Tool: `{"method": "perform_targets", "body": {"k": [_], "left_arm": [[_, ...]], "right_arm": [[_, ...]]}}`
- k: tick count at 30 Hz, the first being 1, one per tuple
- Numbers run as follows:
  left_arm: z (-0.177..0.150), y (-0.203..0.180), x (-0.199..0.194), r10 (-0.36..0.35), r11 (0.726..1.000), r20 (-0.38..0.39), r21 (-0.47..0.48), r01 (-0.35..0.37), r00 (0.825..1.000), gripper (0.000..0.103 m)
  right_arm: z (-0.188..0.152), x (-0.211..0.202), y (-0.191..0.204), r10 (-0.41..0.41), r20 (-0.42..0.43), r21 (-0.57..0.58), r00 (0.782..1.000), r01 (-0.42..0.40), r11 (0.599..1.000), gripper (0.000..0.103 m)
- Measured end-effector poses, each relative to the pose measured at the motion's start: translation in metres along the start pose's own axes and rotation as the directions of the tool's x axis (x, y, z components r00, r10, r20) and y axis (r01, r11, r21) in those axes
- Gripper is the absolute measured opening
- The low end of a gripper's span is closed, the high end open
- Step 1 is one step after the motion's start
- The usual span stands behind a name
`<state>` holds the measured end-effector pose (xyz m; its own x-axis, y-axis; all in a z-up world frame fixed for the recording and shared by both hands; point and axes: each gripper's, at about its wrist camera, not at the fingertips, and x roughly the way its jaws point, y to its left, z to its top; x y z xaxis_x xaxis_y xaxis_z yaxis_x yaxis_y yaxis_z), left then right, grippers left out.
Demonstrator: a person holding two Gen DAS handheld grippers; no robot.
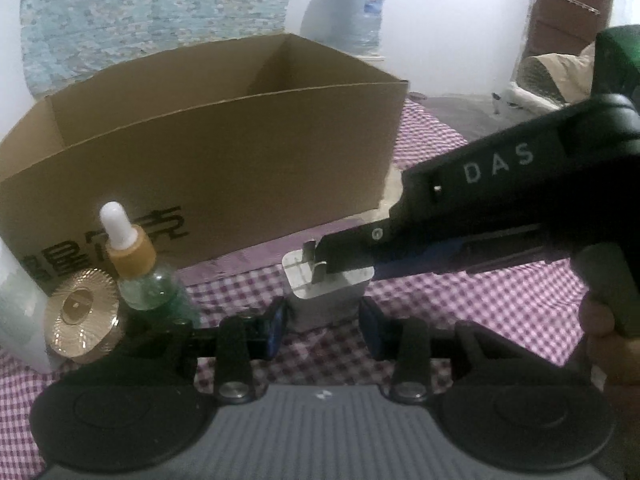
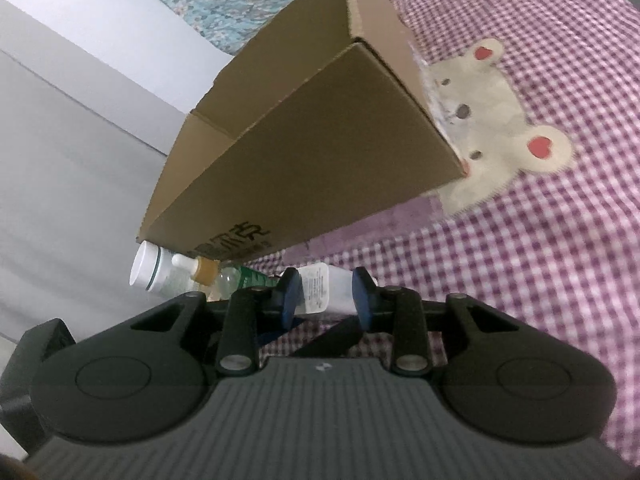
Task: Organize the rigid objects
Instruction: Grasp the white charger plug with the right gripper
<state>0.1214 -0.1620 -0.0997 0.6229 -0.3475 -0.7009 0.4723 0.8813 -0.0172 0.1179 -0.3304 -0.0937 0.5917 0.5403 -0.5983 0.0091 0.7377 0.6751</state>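
the white charger (image 1: 326, 294) sits prongs-up on the purple checked cloth (image 1: 500, 292), right in front of the open cardboard box (image 1: 208, 160). going left to right in the left wrist view: a white container (image 1: 18, 304) at the edge, a gold ribbed lid (image 1: 80, 316), a dropper bottle (image 1: 140, 264) with a white bulb, then the charger between the left gripper (image 1: 325, 326) pads, which look pressed onto its sides, nearly closed. the right gripper (image 2: 325, 298) comes in from the right side and its narrow jaws pinch the charger's top end too. a hand (image 1: 608, 340) shows at the far right.
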Motion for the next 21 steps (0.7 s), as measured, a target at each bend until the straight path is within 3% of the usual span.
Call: {"method": "perform_targets", "body": {"k": [10,21], "left_arm": [[0.007,-0.006,0.020,0.026,0.999,-0.011,0.040,-0.026,1.000,0.047],[0.010,-0.009,0.032,0.043,0.998,-0.001,0.038,-0.043,0.999,0.047]], "right_arm": [[-0.003,-0.004,-0.017,0.027,0.012,0.049,1.000,-0.028,0.998,0.030],[-0.004,-0.003,-0.015,0.024,0.019,0.046,1.000,-0.025,0.999,0.030]]}}
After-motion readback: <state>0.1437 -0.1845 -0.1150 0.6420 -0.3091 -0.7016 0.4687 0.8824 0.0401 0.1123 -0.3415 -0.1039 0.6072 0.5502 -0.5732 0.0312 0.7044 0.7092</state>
